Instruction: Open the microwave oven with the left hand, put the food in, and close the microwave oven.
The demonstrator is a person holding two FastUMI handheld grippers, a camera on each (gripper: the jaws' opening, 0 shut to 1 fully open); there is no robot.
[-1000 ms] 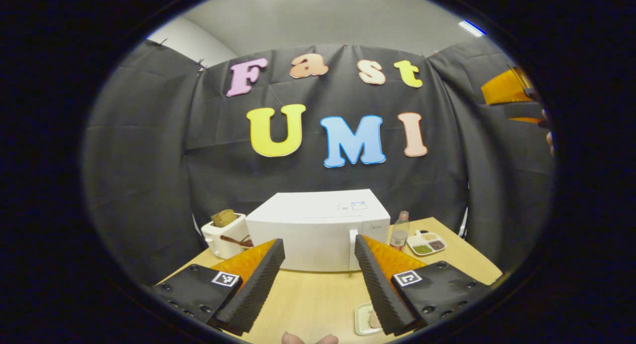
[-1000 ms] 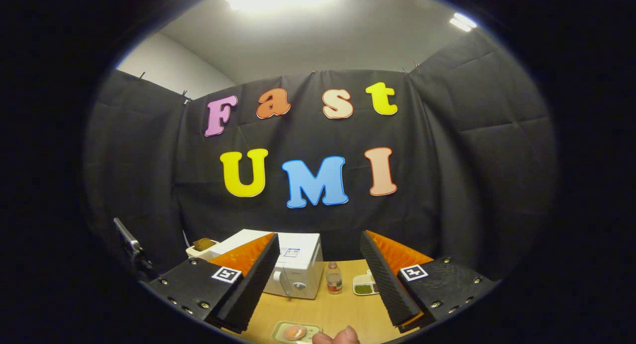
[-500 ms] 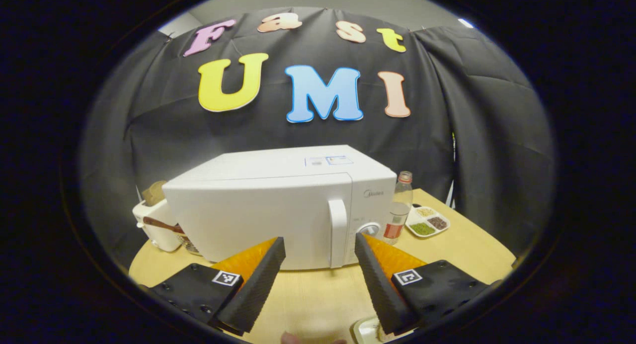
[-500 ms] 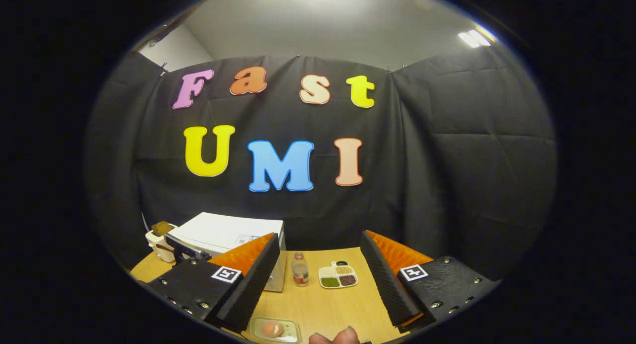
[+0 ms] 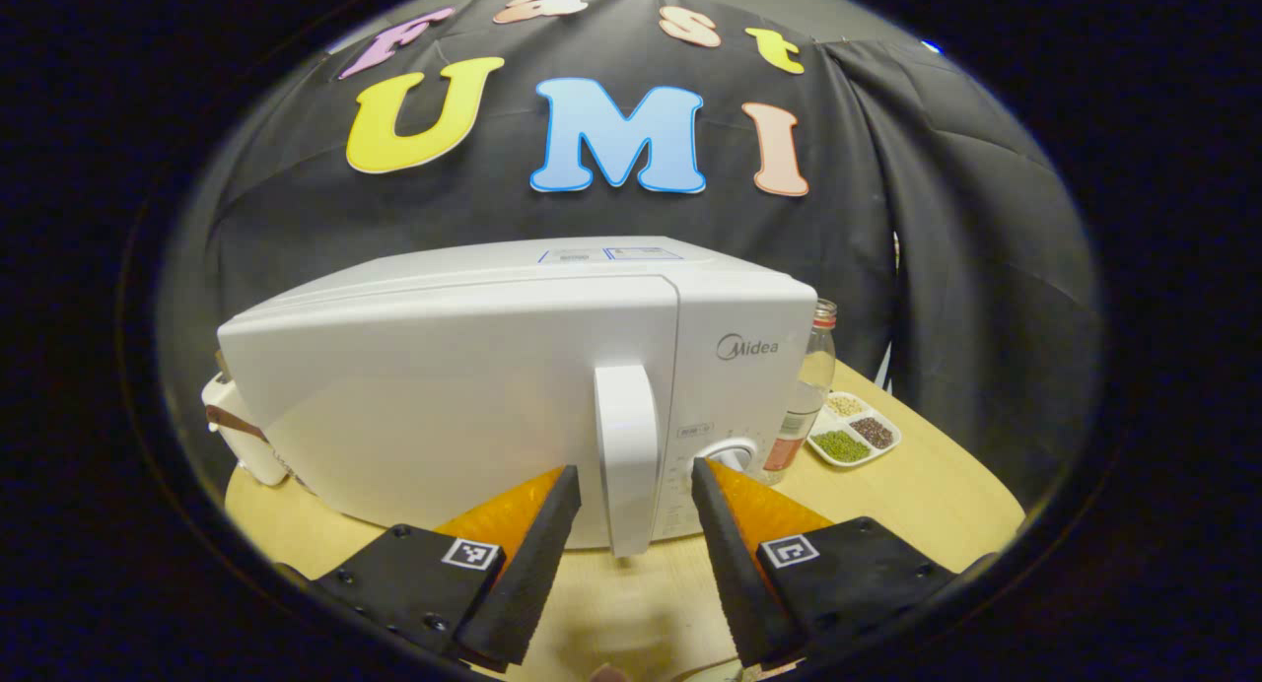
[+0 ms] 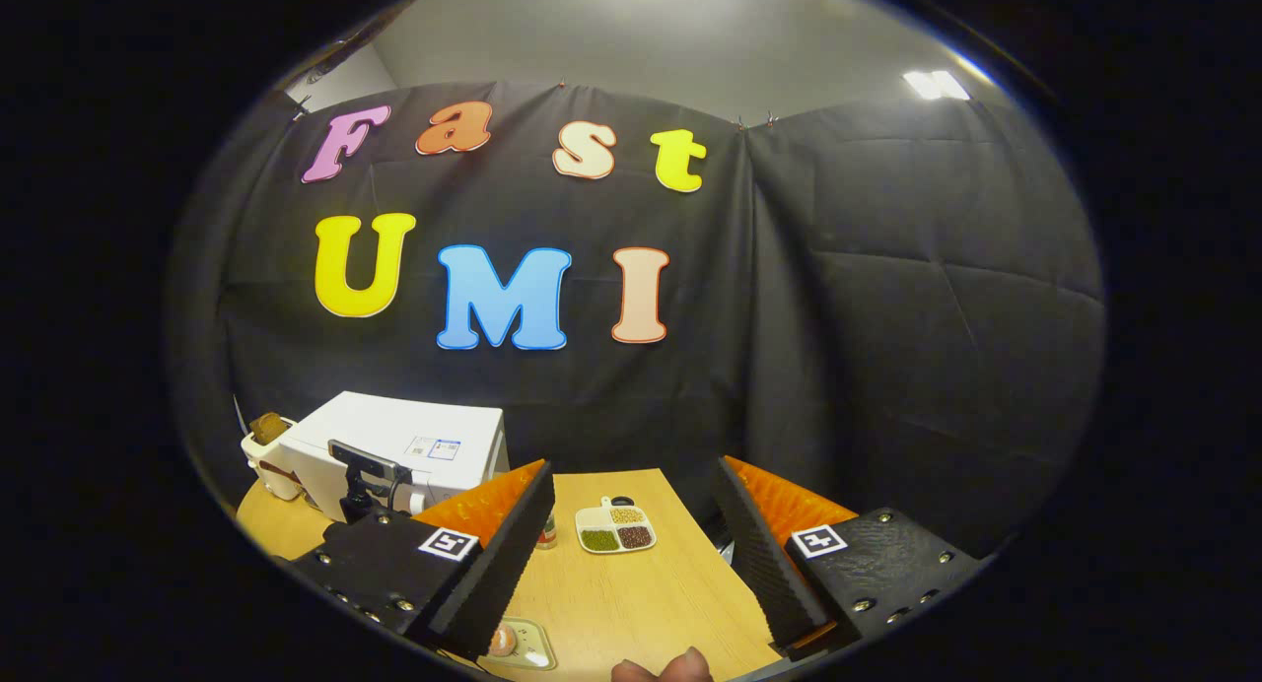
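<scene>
In the left gripper view the left tool (image 5: 626, 524) has come in close since a second ago: its fingers stand spread on either side of the lower end of the door handle (image 5: 627, 455), not pressing it. The white microwave oven (image 5: 473, 396), door shut, now looms large at 12 o'clock; its long axis runs across the bench (image 5: 927, 495), front facing the camera, handle upright. In the right gripper view the right tool (image 6: 631, 554) hangs released above the bench, with the food on its tray (image 6: 518, 645) at 7 o'clock. Farther off, a compartment dish (image 6: 616, 531) sits at 12 o'clock.
</scene>
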